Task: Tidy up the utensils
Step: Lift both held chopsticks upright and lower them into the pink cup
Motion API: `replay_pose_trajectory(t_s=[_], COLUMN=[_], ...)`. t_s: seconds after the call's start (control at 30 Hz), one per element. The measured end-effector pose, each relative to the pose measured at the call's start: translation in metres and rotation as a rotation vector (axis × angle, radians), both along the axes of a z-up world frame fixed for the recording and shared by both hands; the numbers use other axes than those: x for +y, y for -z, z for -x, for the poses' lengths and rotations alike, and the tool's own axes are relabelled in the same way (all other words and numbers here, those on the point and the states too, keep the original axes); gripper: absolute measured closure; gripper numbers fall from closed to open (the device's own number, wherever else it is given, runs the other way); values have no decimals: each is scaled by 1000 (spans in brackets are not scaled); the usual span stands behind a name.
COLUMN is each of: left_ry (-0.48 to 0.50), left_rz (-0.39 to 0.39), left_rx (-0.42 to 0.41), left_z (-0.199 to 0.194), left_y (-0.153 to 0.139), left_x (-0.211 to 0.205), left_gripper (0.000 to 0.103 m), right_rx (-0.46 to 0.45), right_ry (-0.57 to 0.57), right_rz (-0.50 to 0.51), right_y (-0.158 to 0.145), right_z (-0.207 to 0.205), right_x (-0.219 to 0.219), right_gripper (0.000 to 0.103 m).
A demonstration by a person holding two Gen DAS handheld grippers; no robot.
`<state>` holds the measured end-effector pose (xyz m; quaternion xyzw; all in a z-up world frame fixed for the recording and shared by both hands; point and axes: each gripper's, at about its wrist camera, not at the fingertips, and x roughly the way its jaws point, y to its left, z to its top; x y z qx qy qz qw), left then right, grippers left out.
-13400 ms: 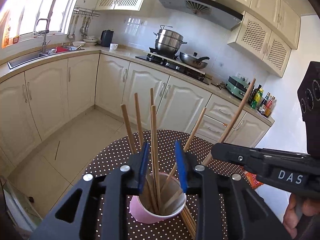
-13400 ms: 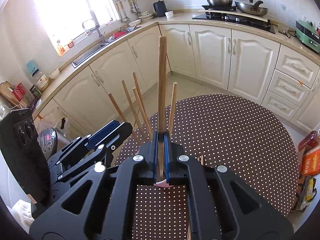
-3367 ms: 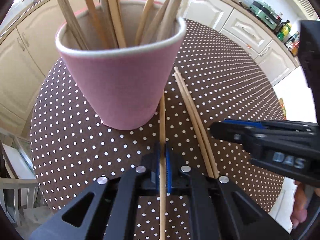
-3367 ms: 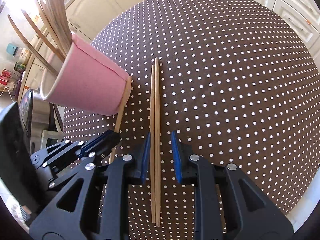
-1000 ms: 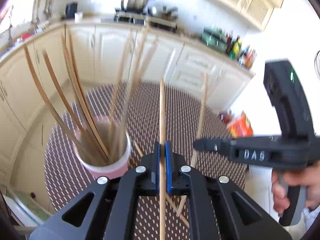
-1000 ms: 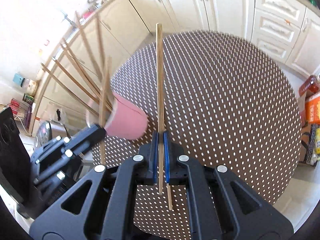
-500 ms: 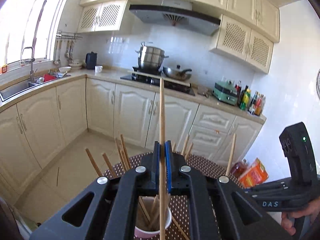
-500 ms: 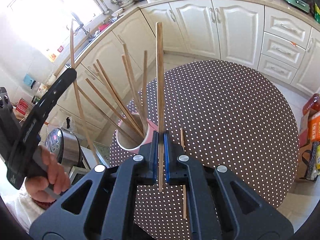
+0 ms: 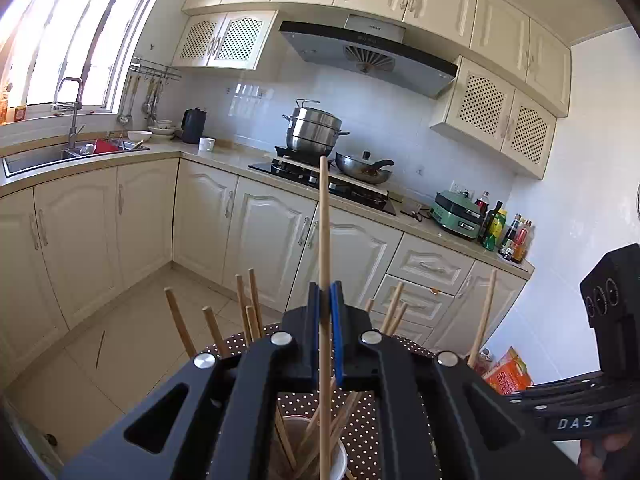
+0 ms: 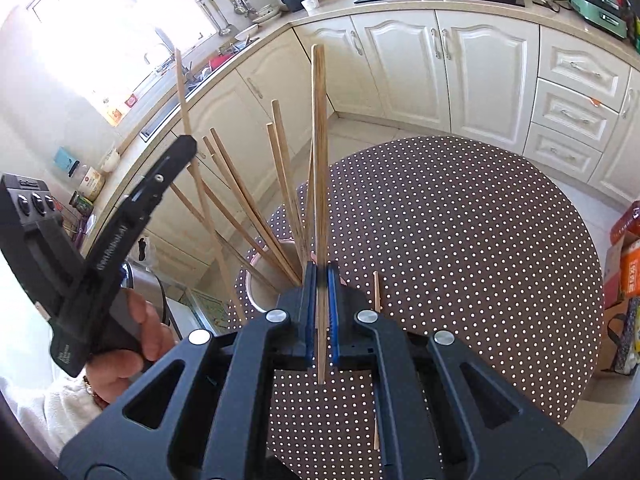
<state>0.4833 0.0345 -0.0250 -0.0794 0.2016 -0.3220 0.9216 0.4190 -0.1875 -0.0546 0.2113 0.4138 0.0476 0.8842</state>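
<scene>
Left gripper [image 9: 325, 300] dropping lower, clamping upright chopstick [image 9: 324, 240] over pink cup [image 9: 340, 456]; right gripper [image 10: 320, 280] pinching another chopstick [image 10: 320, 160] beside it.

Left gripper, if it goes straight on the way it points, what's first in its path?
Nothing close. The left gripper, shut on a chopstick, points level over the table toward the base cabinets. The cup sits below that line. Depth is hard to judge.
</scene>
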Motion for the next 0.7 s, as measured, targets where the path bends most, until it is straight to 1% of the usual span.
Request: replay_pose_trajectory(t_s=[0.1,0.2,0.3,0.37,0.47,0.7], left_ry=[-7,-3,-10,-19,-42,-84], left_rz=[-5,8,4,12,19,28], left_rx=[11,22,25,12,-31,-55], left_z=[-5,-4,-1,0,0,-3], left_y=[11,21,25,23,17,21], left_x=[-4,-3,-6,-6,-7,-12], left_gripper=[97,97,97,97,97,97], right_rx=[-2,-4,-8,-10,-18,-32], right_ry=[2,-1,-2,-4,-3,-5], right_rz=[-5,-5,-6,-7,-9,-14], right_y=[3,5,6,6,5,10], right_z=[-1,-1,0,0,2,4], right_x=[-2,-2,-3,-4,-5,-6], right_gripper=[97,97,97,97,97,97])
